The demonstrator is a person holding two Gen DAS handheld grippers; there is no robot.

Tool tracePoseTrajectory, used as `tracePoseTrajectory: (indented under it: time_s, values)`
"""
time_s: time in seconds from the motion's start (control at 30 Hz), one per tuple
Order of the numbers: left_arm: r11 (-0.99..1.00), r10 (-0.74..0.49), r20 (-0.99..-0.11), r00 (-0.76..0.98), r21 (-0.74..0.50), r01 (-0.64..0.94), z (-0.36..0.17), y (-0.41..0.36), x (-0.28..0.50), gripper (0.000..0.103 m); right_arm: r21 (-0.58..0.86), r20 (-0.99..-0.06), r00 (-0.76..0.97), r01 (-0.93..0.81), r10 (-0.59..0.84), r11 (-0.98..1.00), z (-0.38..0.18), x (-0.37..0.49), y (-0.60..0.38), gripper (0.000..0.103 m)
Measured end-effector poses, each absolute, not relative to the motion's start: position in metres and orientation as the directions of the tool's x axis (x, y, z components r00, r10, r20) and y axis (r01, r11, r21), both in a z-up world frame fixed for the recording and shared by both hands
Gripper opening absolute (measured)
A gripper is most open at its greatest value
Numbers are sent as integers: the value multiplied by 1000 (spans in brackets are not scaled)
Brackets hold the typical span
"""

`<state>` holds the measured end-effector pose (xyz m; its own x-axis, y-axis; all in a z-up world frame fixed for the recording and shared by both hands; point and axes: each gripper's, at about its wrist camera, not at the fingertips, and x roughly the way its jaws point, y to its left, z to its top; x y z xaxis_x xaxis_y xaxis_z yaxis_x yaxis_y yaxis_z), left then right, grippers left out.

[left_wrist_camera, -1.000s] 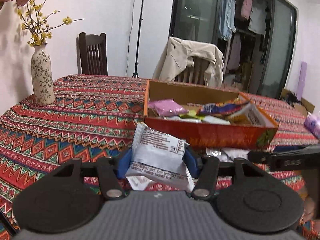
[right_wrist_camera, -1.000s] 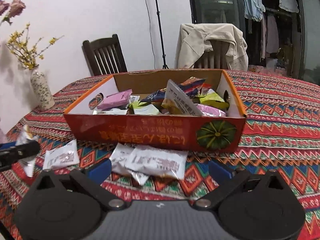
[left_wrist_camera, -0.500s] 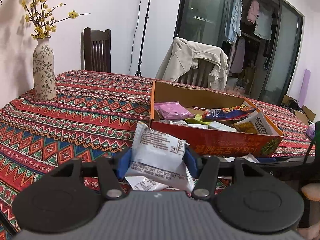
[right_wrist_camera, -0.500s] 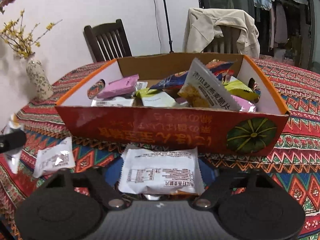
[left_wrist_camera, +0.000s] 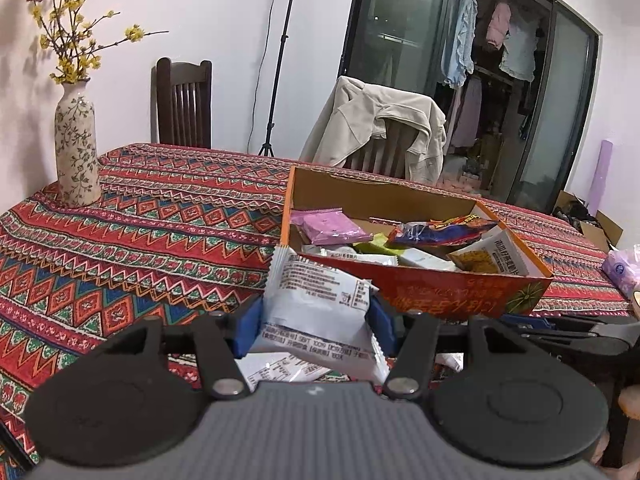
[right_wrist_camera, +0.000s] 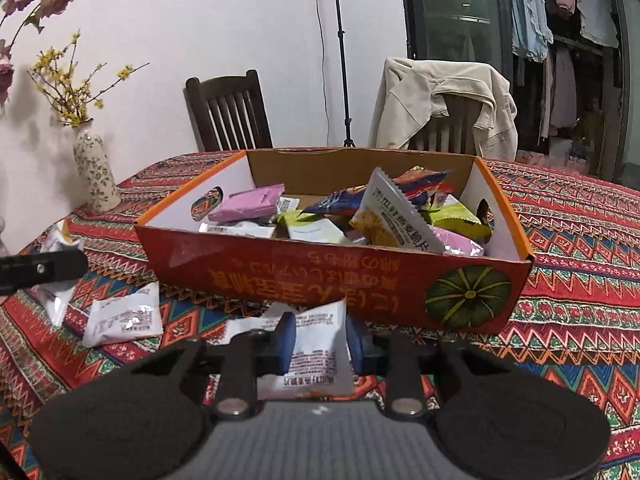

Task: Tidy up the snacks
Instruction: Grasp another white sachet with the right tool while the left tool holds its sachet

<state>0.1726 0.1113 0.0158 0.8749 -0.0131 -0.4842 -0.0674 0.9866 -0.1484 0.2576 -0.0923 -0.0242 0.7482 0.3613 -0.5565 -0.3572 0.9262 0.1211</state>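
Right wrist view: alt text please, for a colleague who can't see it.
The right gripper is closing on a white foil snack packet before a snack-filled orange cardboard box. Another white packet lies left on the red patterned tablecloth.

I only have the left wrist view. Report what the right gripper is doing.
Observer: The right gripper has its fingers closing, with a white packet pinched between them just in front of the box.
Operator: Check the box walls for a way to carry it.
Observer: The left wall has an oval hand hole.
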Motion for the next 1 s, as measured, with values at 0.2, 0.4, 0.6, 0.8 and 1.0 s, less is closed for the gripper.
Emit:
tracePoseTrajectory:
  time_s: [0.2, 0.4, 0.6, 0.8, 1.0]
  values:
    - [988, -21, -485, 874, -143, -56, 16, 106, 173, 58, 192, -561, 709, -392, 428, 900, -26, 257, -95, 93]
    - [988, -24, -486, 874, -144, -53, 16, 105, 170, 58, 109, -609, 697, -400, 379, 910, -36, 273, -72, 100]
    - [987, -24, -484, 875, -149, -56, 16, 111, 166, 58, 175, -634, 655, -397, 412, 901, -50, 279, -81, 72]
    - [984, -34, -489, 872, -167, -55, 17, 113, 167, 58, 192, -594, 674, -412, 440, 891, -47, 264, -96, 62]
    - [984, -56, -497, 866, -174, -37, 19, 108, 171, 58, 169, -550, 712, -418, 437, 893, -36, 252, -103, 60]
